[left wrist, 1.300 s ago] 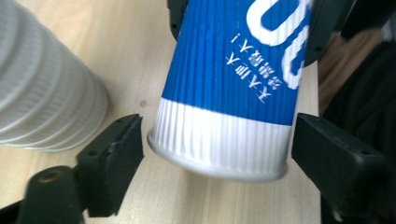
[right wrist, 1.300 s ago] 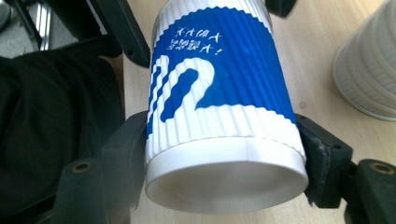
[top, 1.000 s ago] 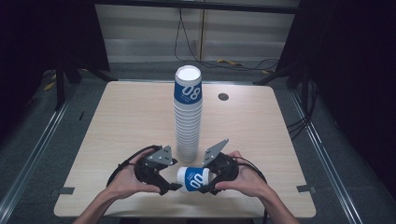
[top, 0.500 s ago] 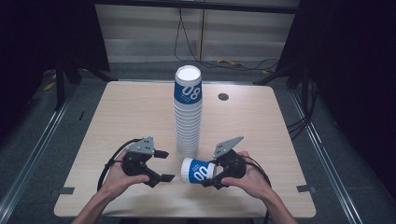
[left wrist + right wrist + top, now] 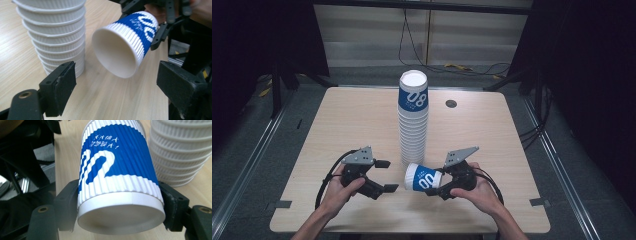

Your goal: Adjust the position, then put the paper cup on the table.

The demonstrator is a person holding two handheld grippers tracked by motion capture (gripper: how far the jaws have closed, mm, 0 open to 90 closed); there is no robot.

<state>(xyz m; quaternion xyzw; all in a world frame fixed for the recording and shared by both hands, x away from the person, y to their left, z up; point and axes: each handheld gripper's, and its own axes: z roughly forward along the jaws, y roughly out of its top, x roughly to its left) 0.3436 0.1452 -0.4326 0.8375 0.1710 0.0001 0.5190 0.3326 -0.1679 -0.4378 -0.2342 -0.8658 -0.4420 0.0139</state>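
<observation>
A tall stack of ribbed paper cups stands in the middle of the wooden table, topped by a blue-and-white cup. My right gripper is shut on a single blue-and-white cup, held on its side just above the table with its mouth toward the left. My left gripper is open with nothing between its jaws, a short way left of that cup, facing its open mouth.
A small dark round hole sits in the table at the back right. The table's front edge lies just behind both hands. Dark floor and metal rails surround the table, with cables at the back.
My left gripper let go of the cup and moved away to the left, jaws now open. The right gripper kept the cup and shifted slightly right.
</observation>
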